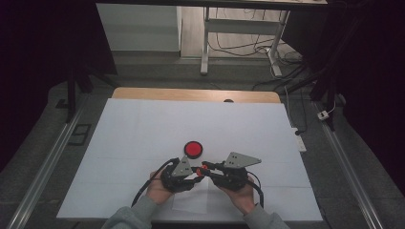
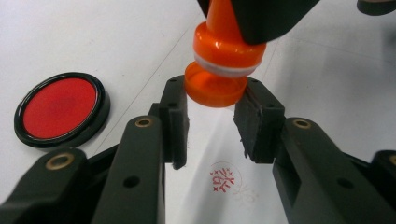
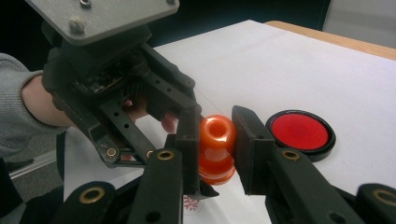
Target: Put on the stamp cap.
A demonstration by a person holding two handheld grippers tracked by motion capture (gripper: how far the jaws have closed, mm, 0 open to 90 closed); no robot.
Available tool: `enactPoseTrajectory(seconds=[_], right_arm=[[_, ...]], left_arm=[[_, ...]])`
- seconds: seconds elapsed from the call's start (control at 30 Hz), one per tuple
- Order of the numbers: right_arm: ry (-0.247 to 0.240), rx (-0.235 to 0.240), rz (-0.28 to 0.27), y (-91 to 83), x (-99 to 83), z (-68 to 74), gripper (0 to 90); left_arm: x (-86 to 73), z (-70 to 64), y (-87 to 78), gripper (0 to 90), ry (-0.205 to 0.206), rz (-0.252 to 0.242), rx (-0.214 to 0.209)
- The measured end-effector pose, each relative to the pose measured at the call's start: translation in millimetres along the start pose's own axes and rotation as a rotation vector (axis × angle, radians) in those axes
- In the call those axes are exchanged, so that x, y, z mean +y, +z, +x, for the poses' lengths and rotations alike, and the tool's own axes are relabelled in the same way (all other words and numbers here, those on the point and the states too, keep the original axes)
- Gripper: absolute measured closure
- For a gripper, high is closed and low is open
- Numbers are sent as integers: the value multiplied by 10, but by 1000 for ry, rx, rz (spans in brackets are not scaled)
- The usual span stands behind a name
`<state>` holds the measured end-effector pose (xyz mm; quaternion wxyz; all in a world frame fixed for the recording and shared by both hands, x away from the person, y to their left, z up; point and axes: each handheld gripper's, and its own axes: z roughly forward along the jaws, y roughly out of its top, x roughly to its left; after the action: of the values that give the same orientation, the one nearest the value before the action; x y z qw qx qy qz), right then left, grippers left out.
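**Stamp and cap held above the paper**

While the right gripper clamped the orange stamp by its handle, the left gripper pinched the stamp's orange cap just below, beside the red ink pad.

My right gripper covers the top of the orange stamp in the left gripper view. From the right gripper view, the stamp's base is behind the left fingers, and the red imprint is half hidden, unreadable.
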<state>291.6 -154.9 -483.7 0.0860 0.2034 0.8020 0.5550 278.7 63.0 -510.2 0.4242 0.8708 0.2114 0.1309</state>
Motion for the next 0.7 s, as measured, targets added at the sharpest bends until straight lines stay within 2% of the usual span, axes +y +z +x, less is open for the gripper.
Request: enactPoseTrajectory(seconds=[0.27,0.7], right_arm=[[2,3,3,5,-6,-1,720],[-1,1,9,17,-16,1,720]], left_arm=[[18,-21,-11,640,18,-1,1],[19,-21,-22,641,18,-11,0]])
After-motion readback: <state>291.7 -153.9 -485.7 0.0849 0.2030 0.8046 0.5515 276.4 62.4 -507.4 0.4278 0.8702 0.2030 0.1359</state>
